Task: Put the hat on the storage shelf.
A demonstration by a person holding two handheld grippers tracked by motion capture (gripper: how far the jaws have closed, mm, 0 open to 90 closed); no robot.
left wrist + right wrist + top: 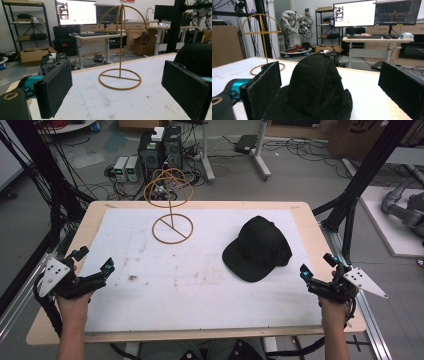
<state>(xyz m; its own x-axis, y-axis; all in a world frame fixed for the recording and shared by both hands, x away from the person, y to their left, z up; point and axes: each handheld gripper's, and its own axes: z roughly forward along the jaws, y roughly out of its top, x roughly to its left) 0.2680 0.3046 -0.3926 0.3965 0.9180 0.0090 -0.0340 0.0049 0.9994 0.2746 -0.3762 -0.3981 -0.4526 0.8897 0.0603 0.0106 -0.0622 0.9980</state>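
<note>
A black cap [259, 248] lies crown-up on the white sheet covering the bench [200, 295], right of centre, with its brim toward the near edge; a gold wire stand [172, 227] with a domed top rises at the far middle, well apart from the cap. The stand's dome looks shaped to take a cap's crown, so the work in hand is probably hanging the cap on it. The right gripper [317, 270] hovers at the near right edge, close to the cap and aimed at it, jaws spread wide and empty; in the right gripper view the cap [317, 87] sits between them, likely lined up for a grasp. The left gripper [94, 264] waits at the near left edge, jaws also wide apart and empty, facing the stand [120, 75], perhaps ready to steady it.
</note>
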